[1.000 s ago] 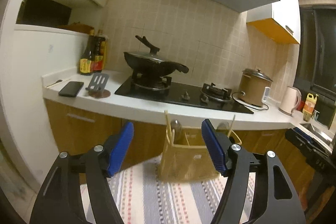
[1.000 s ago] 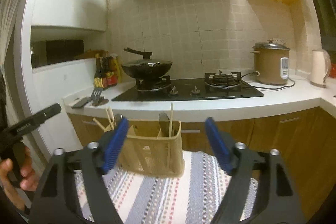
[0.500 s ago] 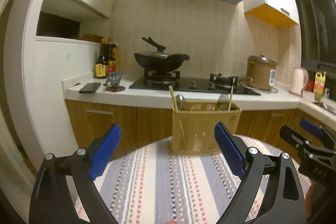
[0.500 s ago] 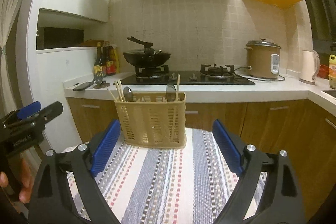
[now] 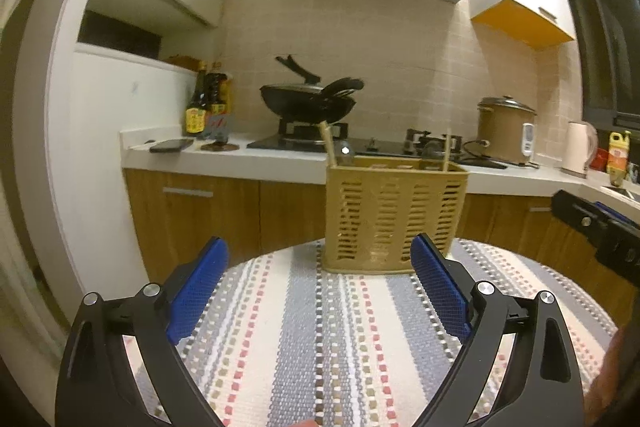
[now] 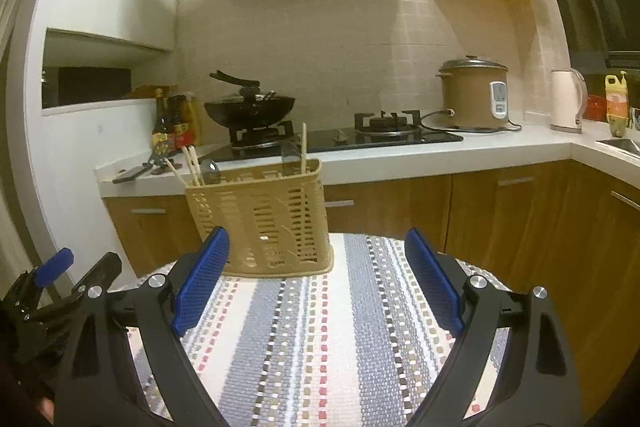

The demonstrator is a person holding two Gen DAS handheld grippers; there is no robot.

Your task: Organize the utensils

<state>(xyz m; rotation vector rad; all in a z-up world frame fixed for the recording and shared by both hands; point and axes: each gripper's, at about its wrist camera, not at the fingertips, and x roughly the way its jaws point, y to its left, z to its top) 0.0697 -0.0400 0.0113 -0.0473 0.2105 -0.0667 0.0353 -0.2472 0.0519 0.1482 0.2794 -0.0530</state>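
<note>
Left wrist view: left gripper (image 5: 319,259) spread wide, holding nothing, above a striped cloth (image 5: 320,327). Right gripper (image 6: 316,253) likewise wide and empty. Ahead on the cloth stands the slotted utensil basket (image 5: 394,217) containing chopsticks (image 6: 192,163) and spoons. Behind it: countertop (image 6: 440,151), wok (image 5: 308,101), rice cooker (image 6: 474,93), kettle (image 6: 568,101).

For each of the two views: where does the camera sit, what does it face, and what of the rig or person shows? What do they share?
Left wrist: on the left gripper, facing the basket and stove; the right gripper shows at right.
Right wrist: on the right gripper, facing the basket from its right; the left gripper shows at left.
Shared: basket, striped cloth, wok.
</note>
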